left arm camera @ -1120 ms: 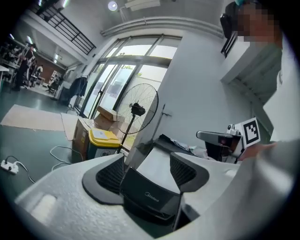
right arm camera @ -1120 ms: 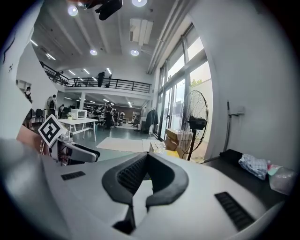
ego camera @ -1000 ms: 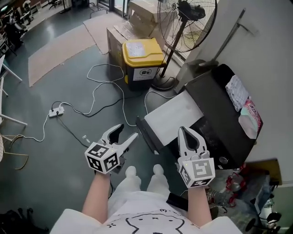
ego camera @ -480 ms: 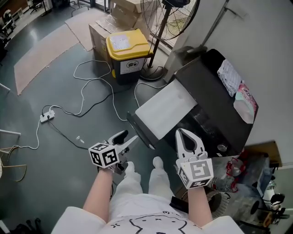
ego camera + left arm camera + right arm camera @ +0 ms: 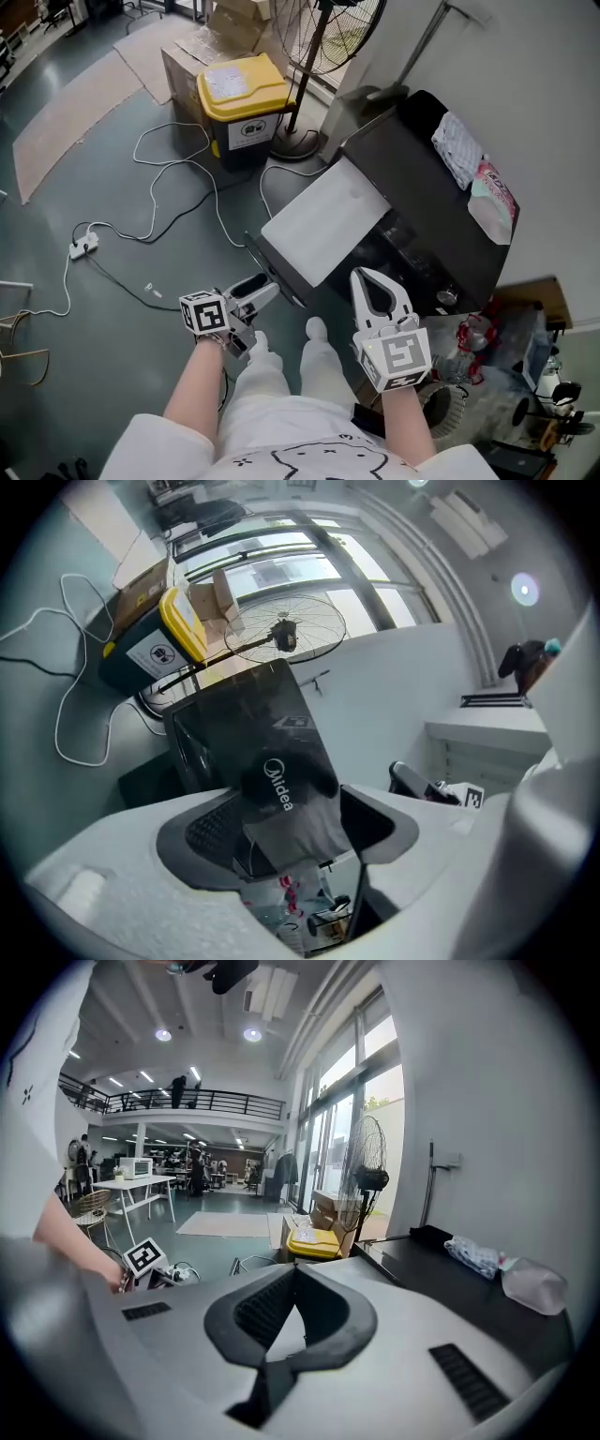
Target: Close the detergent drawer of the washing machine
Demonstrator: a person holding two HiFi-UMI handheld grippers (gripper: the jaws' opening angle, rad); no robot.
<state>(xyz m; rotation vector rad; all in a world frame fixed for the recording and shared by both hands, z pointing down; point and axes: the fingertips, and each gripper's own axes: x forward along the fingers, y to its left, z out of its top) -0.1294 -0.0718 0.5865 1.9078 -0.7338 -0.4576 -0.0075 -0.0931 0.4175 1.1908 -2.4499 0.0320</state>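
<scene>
Left gripper: my left gripper [image 5: 265, 285] sits low at my left with its jaws spread and nothing pinched. Through the gap, its own view shows a dark glossy face bearing the Midea logo [image 5: 278, 786].
Right gripper: my right gripper [image 5: 374, 275] hangs in front of me, tips pressed together and empty, pointing toward the machine.
Washing machine: the dark washing machine [image 5: 248, 714] stands against a white wall [image 5: 394, 686], with a cloth [image 5: 457, 150] and a bag [image 5: 492, 202] on its black top.
Detergent drawer: I take the detergent drawer [image 5: 274, 270] to be the white-topped slab with a dark front edge that juts well out of the machine toward me. No view shows compartments, so that is my reading only. Its front edge lies just beside my left jaw tips and, as far as I can tell, apart from them.
Handling: probably light, rigid plastic on runners. A steady, modest push should slide it, though it may bind if shoved at one corner. The front looks smooth, so a jaw could skid on it.
Where to take hold: no pinch is needed. I would lay a jaw flat against the middle of the front edge and push straight in toward the machine.
Progress: the drawer is out and nothing has touched it yet.
Nearby: a yellow-lidded bin [image 5: 230, 89] and a power strip [image 5: 82, 247] sit on the floor, well apart from the drawer.
</scene>
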